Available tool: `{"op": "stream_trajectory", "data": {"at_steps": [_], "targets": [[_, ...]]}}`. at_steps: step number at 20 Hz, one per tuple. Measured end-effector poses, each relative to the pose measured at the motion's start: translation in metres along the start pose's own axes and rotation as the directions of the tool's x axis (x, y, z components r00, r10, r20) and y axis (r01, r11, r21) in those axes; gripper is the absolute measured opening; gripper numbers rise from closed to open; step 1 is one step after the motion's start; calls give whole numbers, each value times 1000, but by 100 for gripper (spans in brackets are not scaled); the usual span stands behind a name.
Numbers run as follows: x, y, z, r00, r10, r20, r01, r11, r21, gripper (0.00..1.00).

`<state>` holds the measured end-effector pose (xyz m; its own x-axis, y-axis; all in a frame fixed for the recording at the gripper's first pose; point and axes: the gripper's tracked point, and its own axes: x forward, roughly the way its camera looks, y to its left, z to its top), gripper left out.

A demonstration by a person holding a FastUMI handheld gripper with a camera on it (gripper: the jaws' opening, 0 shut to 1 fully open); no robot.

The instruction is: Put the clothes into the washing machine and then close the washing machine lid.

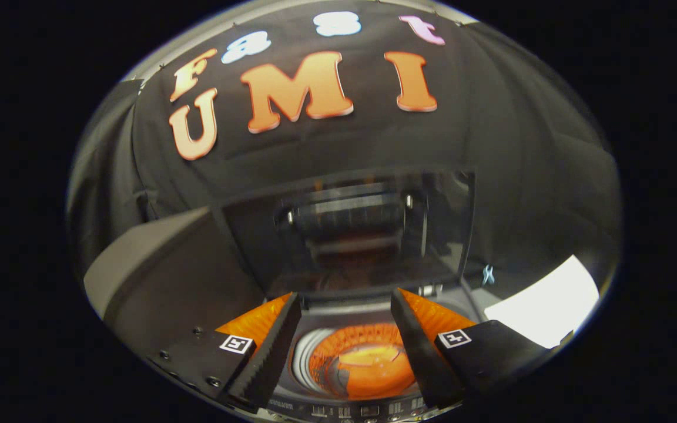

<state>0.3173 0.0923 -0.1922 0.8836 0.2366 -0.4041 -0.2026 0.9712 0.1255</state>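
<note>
Your tongs [345,305] are spread and empty above the drum [368,364]; the raised lid [347,232] awaits closing, I think.

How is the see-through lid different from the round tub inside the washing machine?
The lid stands raised beyond the open gripper; the tub lies low between its fingers. The lid is flat, dark and glassy; the tub is round, holding something orange. Both belong to the washing machine.

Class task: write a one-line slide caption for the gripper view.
Open gripper held above the washing machine, orange clothes in its drum, lid raised.
</note>
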Motion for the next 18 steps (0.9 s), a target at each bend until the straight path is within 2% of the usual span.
{"op": "stream_trajectory", "data": {"at_steps": [3, 6, 8, 12, 15, 18], "targets": [[7, 15, 87, 990, 30, 140, -24, 999, -45, 98], [39, 13, 136, 983, 25, 181, -11, 997, -79, 98], [68, 11, 139, 990, 23, 137, -13, 997, -73, 98], [124, 8, 116, 1000, -5, 24, 6, 999, -47, 99], [143, 2, 116, 999, -43, 33, 44, 998, -36, 99], [145, -5, 109, 996, -47, 75, 56, 992, -114, 98]]}}
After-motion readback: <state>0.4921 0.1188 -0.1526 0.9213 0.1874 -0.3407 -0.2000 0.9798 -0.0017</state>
